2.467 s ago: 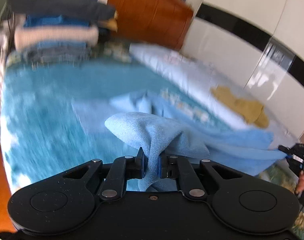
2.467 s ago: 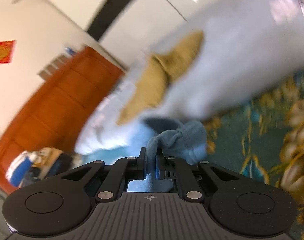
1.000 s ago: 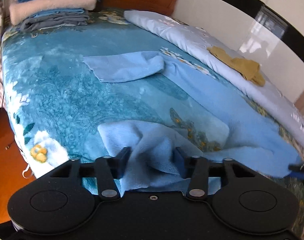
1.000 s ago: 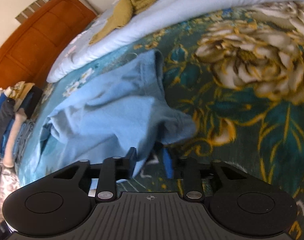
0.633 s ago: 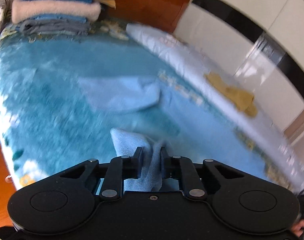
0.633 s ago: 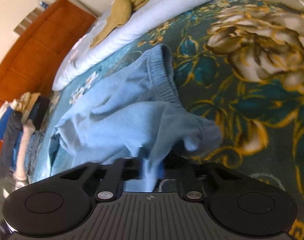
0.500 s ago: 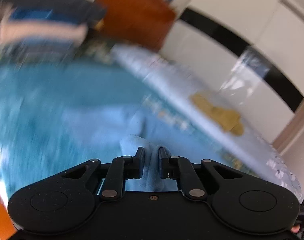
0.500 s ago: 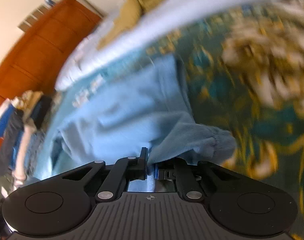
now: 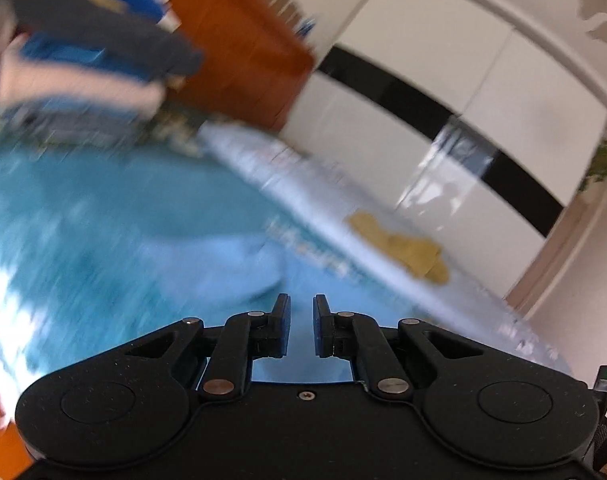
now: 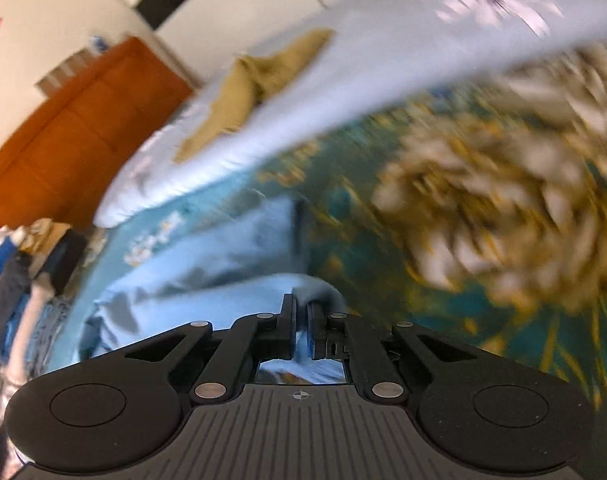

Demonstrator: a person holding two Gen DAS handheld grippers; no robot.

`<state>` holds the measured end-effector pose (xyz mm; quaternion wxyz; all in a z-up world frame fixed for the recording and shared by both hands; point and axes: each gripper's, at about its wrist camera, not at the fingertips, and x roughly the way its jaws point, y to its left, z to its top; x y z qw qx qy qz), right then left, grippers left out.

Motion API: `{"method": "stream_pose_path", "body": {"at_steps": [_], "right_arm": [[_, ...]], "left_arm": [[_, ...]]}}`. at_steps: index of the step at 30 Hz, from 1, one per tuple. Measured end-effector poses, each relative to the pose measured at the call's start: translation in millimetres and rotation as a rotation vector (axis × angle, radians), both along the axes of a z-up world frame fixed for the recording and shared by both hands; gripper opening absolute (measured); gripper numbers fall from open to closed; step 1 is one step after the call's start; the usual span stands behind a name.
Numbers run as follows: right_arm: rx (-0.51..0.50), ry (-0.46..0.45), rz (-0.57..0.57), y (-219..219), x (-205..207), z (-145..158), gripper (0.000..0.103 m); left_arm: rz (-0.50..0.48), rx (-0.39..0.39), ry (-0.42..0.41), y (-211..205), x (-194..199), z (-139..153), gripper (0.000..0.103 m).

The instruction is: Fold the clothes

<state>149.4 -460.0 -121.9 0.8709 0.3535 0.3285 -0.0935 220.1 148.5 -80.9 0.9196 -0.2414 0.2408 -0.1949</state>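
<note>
A light blue garment (image 10: 207, 272) lies spread on the teal floral bed cover (image 10: 383, 248). My right gripper (image 10: 301, 312) is shut on an edge of that garment and holds it just above the bed. In the left wrist view the garment (image 9: 223, 264) shows as a blurred pale blue patch ahead. My left gripper (image 9: 301, 312) has a narrow gap between its fingers with no cloth in it; it hovers above the bed. Both views are motion-blurred.
A stack of folded clothes (image 9: 83, 68) sits at the far left of the bed by the orange headboard (image 9: 231, 48). A pale blue quilt (image 10: 343, 80) runs along the far side with a mustard garment (image 10: 255, 84) on it. White wardrobe doors (image 9: 443, 100) stand behind.
My left gripper held a fold of the blue garment half a second ago; now its fingers stand apart with no cloth between them. My right gripper has lifted its hold. Both cameras swung upward.
</note>
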Motion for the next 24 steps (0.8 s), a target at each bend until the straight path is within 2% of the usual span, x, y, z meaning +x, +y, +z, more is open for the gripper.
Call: {"method": "stream_pose_path", "body": {"at_steps": [3, 7, 10, 13, 15, 17, 20, 24], "right_arm": [[0.003, 0.020, 0.004, 0.3, -6.7, -8.1, 0.003], [-0.029, 0.038, 0.027, 1.6, -10.2, 0.2, 0.003], [-0.096, 0.032, 0.020, 1.0, -15.9, 16.9, 0.005], [-0.162, 0.025, 0.013, 0.3, -21.6, 33.6, 0.015], [-0.202, 0.017, 0.008, -1.2, -23.8, 44.2, 0.019], [-0.186, -0.015, 0.000, -10.8, -7.2, 47.2, 0.020], [-0.097, -0.041, 0.017, -24.4, 27.8, 37.8, 0.031], [0.055, 0.014, 0.016, -38.4, 77.6, 6.8, 0.031]], "left_arm": [[0.038, -0.008, 0.068, 11.1, -10.7, -17.3, 0.009], [0.046, -0.010, 0.128, 24.1, -19.8, -24.9, 0.010], [0.040, 0.016, 0.139, 32.5, -25.6, -19.7, 0.023], [0.043, 0.020, 0.104, 38.8, -22.3, -4.4, 0.035], [0.047, 0.006, 0.100, 40.3, -6.9, 3.2, 0.047], [0.055, -0.002, 0.122, 37.5, 18.1, 5.6, 0.049], [0.071, 0.030, 0.174, 25.0, 60.1, 0.3, 0.057], [0.098, 0.055, 0.243, 9.0, 100.5, -13.3, 0.057]]}}
